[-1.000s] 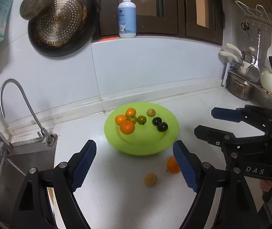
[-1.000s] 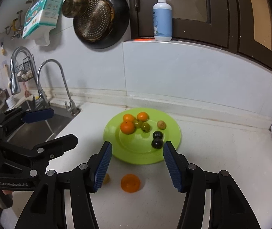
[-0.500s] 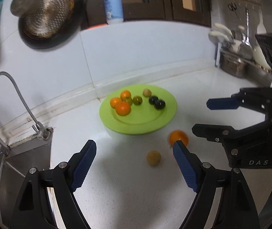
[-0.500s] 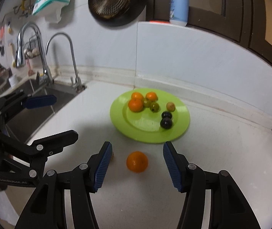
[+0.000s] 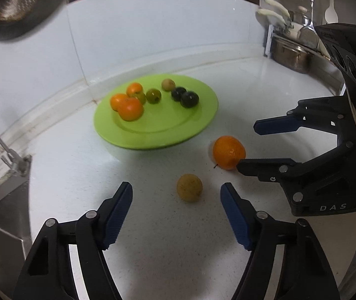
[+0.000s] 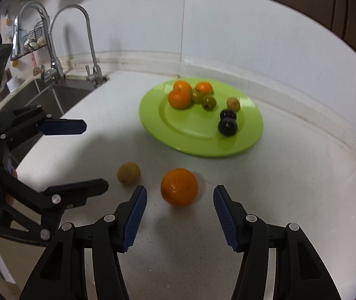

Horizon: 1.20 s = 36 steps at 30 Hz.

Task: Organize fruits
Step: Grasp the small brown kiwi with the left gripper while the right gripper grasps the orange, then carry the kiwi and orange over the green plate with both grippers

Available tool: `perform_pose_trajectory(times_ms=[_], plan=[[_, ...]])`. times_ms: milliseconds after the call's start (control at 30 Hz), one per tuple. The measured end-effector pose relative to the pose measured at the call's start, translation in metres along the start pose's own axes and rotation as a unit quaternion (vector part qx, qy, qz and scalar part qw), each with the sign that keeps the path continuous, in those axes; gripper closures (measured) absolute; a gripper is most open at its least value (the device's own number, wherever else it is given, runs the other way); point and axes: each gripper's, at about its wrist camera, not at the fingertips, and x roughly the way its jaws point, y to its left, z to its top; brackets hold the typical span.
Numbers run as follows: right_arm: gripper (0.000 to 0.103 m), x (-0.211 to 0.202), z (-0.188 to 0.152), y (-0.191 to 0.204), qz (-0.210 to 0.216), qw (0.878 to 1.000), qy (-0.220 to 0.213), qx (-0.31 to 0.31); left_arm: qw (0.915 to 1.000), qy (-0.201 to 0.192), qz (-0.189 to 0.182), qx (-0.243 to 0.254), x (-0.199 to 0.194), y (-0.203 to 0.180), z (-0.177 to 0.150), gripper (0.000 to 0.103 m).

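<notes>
Plate holds eight fruits; left claw narrowing, right claw apart, both empty.

- From the left wrist we look steeply down along our fingers, close over the white counter.
- The right wrist view tilts down likewise, just alongside.
- Both share the green plate and, seemingly, the same two loose fruits.
</notes>
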Motion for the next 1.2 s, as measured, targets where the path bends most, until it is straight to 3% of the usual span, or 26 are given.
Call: perform_pose_trajectory(times_ms=[300, 633, 1200], plan=[[0.048, 0.024, -0.001, -0.006, 0.014, 1.0, 0.014, 0.011, 0.9989, 0.032, -0.032, -0.012, 0.028, 0.004, -0.004, 0.05], [0.061, 0.037, 0.0, -0.009, 0.038, 0.999, 0.024, 0.028, 0.9972, 0.038, -0.054, -0.035, 0.037, 0.007, -0.002, 0.076], [0.061, 0.009, 0.0, -0.013, 0.03, 0.998, -0.005, 0.056, 0.9971, 0.011, -0.034, -0.067, 0.002, -0.001, 0.006, 0.076]])
